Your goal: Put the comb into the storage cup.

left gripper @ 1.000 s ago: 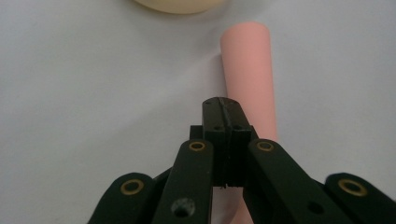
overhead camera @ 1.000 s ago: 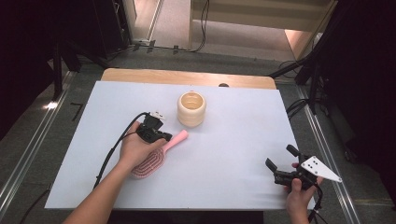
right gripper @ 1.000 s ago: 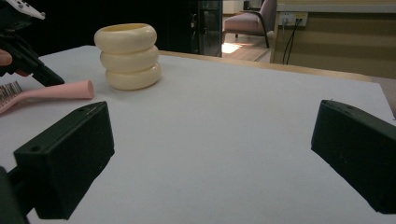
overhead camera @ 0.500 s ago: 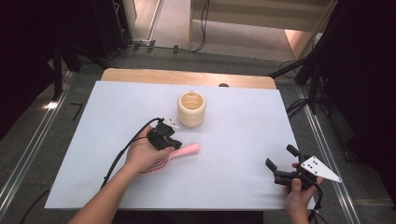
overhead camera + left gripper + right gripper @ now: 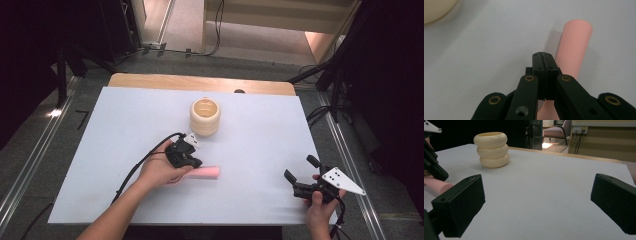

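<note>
Left gripper view: left gripper [image 5: 543,58] jaws closed empty beside pink cylinder [image 5: 573,47], mid-table; right gripper [image 5: 305,176] open, idle near the right edge.

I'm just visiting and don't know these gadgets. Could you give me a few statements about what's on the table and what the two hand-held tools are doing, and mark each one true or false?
1. The cream ringed cup stands upright on the white table. True.
2. The right gripper has its jaws closed. False: in the right gripper view they stand wide apart with nothing between them.
3. The pink tube lies flat on the table. True.
4. The pink tube is inside the cup. False: it lies on the table nearer the person, apart from the cup.
5. The left gripper has its jaws pressed together. True: in its own view they meet, with the tube lying alongside them.
</note>
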`<state>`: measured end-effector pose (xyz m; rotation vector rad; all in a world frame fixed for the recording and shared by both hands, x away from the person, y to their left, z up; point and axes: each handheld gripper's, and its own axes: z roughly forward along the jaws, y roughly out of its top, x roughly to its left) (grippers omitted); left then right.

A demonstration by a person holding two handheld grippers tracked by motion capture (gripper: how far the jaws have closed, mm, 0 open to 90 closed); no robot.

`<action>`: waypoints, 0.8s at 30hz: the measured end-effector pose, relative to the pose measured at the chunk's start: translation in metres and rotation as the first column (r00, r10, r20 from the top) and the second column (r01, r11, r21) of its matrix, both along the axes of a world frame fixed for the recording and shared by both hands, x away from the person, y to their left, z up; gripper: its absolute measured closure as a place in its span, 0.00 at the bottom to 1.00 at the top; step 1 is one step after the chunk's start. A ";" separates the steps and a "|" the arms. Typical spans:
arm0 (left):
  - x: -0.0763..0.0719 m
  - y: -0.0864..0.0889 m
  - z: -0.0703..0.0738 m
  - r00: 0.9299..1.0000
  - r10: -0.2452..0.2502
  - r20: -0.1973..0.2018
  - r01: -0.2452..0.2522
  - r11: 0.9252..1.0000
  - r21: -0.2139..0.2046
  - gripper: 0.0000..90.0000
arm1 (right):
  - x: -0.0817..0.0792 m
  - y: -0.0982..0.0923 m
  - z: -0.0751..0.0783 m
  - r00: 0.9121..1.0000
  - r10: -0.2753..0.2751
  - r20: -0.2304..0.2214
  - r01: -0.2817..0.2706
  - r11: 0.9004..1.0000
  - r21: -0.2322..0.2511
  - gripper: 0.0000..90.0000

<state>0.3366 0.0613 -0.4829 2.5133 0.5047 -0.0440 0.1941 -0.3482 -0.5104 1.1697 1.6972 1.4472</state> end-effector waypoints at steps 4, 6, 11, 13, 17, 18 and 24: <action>-0.005 -0.004 0.000 0.999 -0.034 -0.019 0.034 0.999 0.006 1.00 | 0.000 0.000 0.000 1.000 0.000 0.000 0.000 1.000 -0.001 0.00; -0.007 -0.005 0.000 0.998 -0.055 -0.011 0.055 0.998 0.011 1.00 | 0.000 0.000 0.000 1.000 0.001 0.000 -0.001 1.000 -0.002 0.00; -0.011 -0.005 0.002 0.996 -0.086 0.002 0.086 0.996 0.001 1.00 | 0.000 0.000 0.000 1.000 -0.004 0.002 0.004 1.000 0.000 0.00; -0.011 -0.004 0.004 0.996 -0.083 0.012 0.083 0.996 -0.011 1.00 | 0.000 -0.001 0.000 1.000 -0.006 0.003 0.006 1.000 0.000 0.00; -0.011 0.002 0.009 0.998 -0.042 0.050 0.045 0.998 -0.052 0.87 | 0.000 -0.001 0.000 1.000 -0.005 0.002 0.005 1.000 0.002 0.00; -0.011 0.003 0.011 0.998 -0.041 0.055 0.044 0.997 -0.070 0.84 | 0.000 -0.001 0.000 1.000 -0.005 0.003 0.005 1.000 0.002 0.00; -0.011 0.017 0.017 0.997 0.055 0.052 -0.045 0.983 -0.178 0.52 | 0.000 -0.002 0.001 1.000 -0.005 0.001 0.005 1.000 0.010 0.00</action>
